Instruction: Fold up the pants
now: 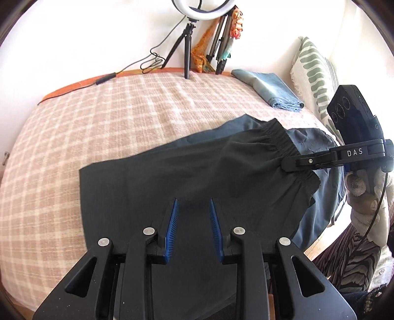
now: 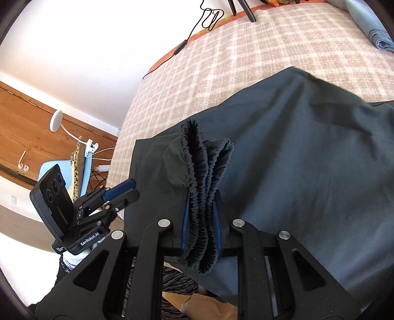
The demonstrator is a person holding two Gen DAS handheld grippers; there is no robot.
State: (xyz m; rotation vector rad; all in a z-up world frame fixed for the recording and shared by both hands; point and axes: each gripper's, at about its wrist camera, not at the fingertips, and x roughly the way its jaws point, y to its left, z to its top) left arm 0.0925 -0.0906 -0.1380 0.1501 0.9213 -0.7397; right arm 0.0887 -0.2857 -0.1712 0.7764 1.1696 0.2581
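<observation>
Pinching the dark pants' bunched waistband, the right claw grips while the left claw hangs slightly parted, empty.

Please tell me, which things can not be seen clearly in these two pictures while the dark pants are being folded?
- Left gripper: in the left wrist view dark pants fill the gap; pinched or not, unclear.
- Pants' near edge: hidden by the gripper bodies in both views.
- Ring light: cut off by the top edge, left wrist view.
- Folded blue cloth: cut off at the right wrist view's edge.
</observation>
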